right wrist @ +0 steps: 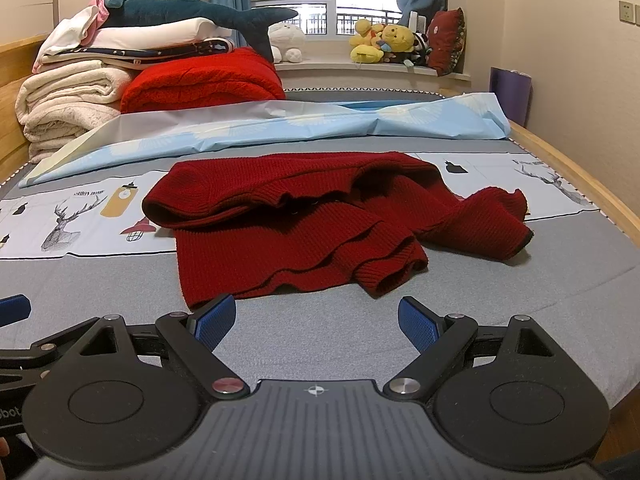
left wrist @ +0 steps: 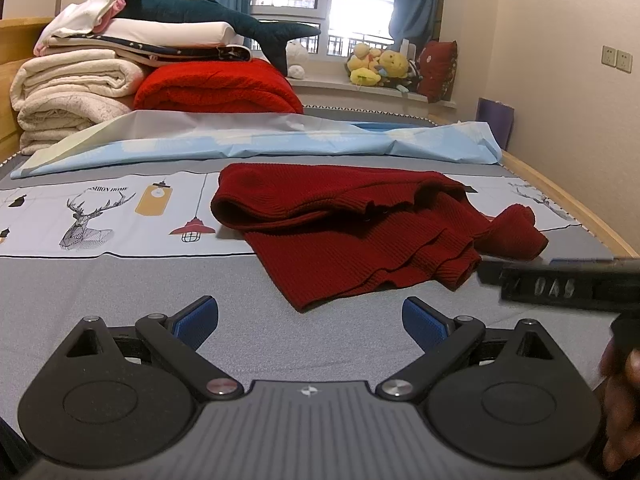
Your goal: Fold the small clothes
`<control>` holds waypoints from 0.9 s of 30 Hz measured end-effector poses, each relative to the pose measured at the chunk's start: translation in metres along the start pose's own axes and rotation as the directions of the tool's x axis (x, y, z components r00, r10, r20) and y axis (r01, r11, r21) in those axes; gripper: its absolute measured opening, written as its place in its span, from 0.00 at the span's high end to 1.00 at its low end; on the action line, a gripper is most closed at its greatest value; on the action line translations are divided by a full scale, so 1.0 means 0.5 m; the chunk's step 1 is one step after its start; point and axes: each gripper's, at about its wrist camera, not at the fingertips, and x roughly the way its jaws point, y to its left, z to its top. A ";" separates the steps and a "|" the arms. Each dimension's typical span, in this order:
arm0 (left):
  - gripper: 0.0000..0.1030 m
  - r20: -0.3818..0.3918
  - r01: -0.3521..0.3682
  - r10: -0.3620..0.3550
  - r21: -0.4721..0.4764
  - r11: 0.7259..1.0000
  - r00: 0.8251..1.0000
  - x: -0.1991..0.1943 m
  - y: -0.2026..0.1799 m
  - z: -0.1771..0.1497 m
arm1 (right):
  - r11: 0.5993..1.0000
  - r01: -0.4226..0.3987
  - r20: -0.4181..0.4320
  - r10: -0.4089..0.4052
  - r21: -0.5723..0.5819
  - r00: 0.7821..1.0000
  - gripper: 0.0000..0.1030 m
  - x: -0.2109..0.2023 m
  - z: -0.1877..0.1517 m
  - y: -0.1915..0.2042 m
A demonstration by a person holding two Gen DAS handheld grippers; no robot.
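the dark red knit sweater (right wrist: 304, 216) lies rumpled on the grey bed cover (right wrist: 480, 300), just ahead of both grippers. it looks soft, thick and limp, likely to sag and drag rather than slide; the near ribbed hem (right wrist: 248, 284) and the cuff (right wrist: 384, 276) seem the best edges to pinch. its far half is bunched over itself, so the neckline and one sleeve are hard to make out. the left gripper (left wrist: 310, 320) and right gripper (right wrist: 316, 322) both stand wide apart, empty.

ribbed dark red knit sweater (right wrist: 288, 216) on a matt grey cloth bedsheet (right wrist: 120, 280), wooden bed frame (right wrist: 580, 176).
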 end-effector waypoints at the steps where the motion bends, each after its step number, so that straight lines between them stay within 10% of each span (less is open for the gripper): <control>1: 0.05 -0.001 -0.004 0.004 0.001 1.000 1.000 0.000 0.002 -0.001 | 1.000 -0.002 0.007 0.002 0.003 1.000 0.18 -0.002 0.002 -0.001; 8: 0.78 -0.095 -0.016 0.021 0.044 0.999 0.995 0.040 0.014 -0.029 | 0.993 -0.038 0.221 0.061 -0.111 0.973 0.46 -0.042 0.126 -0.044; 11: 0.79 -0.119 -0.018 0.022 0.037 0.999 0.993 0.057 0.033 -0.032 | 0.988 -0.085 0.285 0.120 -0.132 0.951 0.60 -0.016 0.151 -0.083; 15: 0.79 -0.176 -0.031 0.028 -0.017 0.999 0.984 0.104 0.068 -0.003 | 0.998 -0.046 0.145 0.052 -0.044 0.988 0.75 0.056 0.125 -0.119; 23: 0.78 -0.273 -0.025 -0.036 -0.216 0.976 0.961 0.325 0.117 0.073 | 0.995 -0.100 0.116 0.099 -0.004 0.988 0.74 0.094 0.147 -0.140; 27: 0.52 -0.356 -0.060 -0.067 -0.335 0.940 0.932 0.446 0.132 0.076 | 0.992 -0.118 0.112 0.112 0.051 0.987 0.74 0.095 0.153 -0.169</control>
